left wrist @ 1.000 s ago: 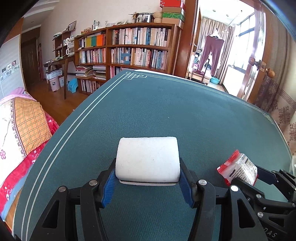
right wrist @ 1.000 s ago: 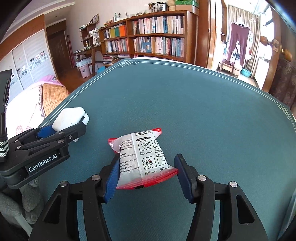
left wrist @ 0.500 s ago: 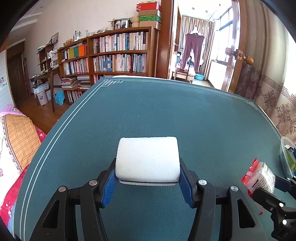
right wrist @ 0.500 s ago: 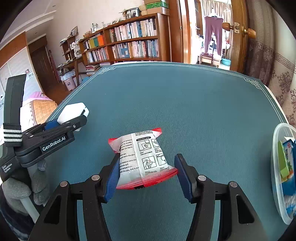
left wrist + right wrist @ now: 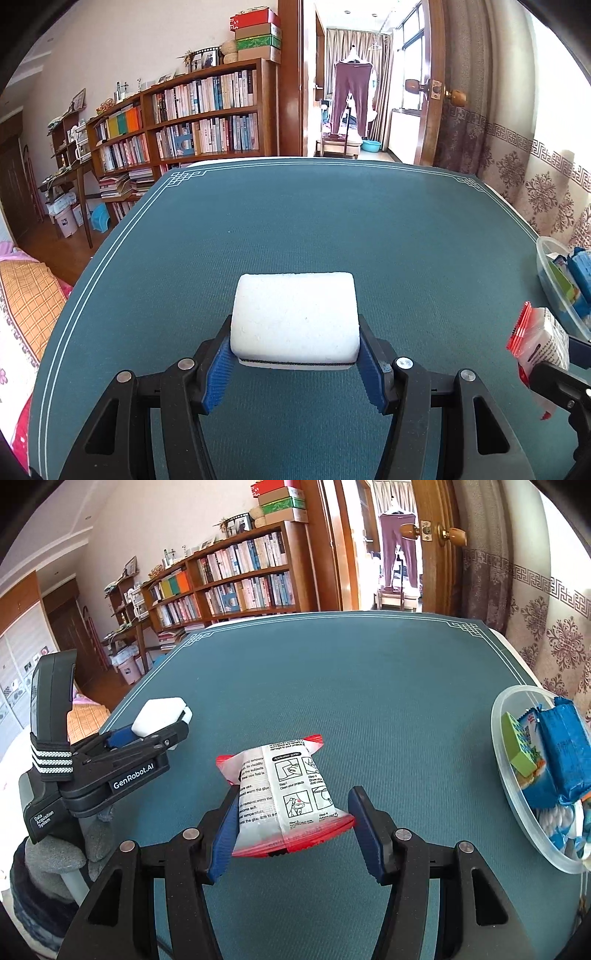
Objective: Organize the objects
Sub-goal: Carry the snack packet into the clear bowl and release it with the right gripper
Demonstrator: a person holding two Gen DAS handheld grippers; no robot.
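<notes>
Left hand-held gripper point(image 5: 295, 363) and right hand-held gripper point(image 5: 291, 834) side by side, angled downward, each clamping something.

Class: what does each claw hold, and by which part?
Left claw: white sponge block, by its two short ends. Right claw: red-edged sachet, by its side edges.

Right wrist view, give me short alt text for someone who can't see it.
The right gripper holds a white, red-edged printed sachet above a teal table mat. At left, the left gripper grips a white block; a clear plastic bowl of packets sits at right.

Teal table point(image 5: 369, 686) w/ plastic bowl point(image 5: 517, 805) (right edge)
</notes>
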